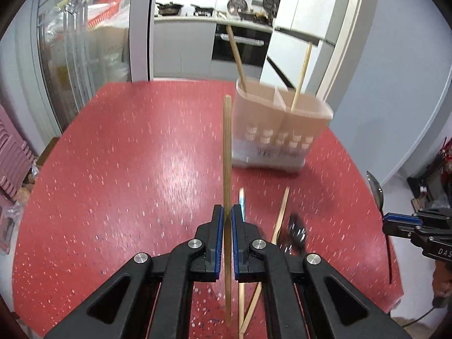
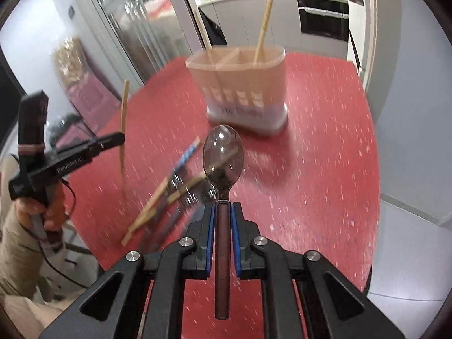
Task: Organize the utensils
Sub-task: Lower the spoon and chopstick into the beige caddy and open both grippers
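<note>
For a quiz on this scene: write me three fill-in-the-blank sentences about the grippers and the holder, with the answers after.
1. The left gripper is shut on a wooden ___.
2. The right gripper is shut on the handle of a ___.
3. Each of the two compartments of the utensil holder on the red table holds ___ chopstick.

Missing words: chopstick; spoon; one

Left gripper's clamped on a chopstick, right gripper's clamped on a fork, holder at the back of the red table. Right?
Not a fork: the right gripper holds a spoon, as the right wrist view shows. The left gripper does clamp a chopstick, and the holder stands at the back of the red table.
</note>
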### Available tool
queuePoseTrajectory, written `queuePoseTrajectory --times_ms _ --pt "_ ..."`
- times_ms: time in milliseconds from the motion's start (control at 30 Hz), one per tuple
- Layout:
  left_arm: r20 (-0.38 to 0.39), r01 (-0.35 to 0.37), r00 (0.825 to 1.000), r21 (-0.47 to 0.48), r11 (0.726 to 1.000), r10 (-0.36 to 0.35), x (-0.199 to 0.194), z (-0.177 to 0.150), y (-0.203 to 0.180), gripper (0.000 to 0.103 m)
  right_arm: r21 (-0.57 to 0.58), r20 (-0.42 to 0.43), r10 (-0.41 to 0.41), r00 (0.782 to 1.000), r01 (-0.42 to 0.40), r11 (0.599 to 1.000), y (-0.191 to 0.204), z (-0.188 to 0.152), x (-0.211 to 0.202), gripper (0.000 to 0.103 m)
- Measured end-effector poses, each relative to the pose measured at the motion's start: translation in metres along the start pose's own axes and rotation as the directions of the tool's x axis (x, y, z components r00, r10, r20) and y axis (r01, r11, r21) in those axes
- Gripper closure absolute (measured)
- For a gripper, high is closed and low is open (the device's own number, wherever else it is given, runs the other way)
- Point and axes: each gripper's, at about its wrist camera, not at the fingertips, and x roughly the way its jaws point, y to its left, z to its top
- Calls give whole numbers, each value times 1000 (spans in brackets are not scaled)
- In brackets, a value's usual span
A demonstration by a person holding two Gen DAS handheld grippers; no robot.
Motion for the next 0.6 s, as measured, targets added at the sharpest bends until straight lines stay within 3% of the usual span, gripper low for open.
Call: queuePoseTrajectory --times_ms 300,600 --pt "116 24 993 -30 999 -21 -25 48 -5 72 1 105 32 994 -32 999 -4 46 -13 91" --pt "236 31 971 -7 999 -29 -58 107 -18 72 -30 213 35 976 -30 999 -7 98 -35 91"
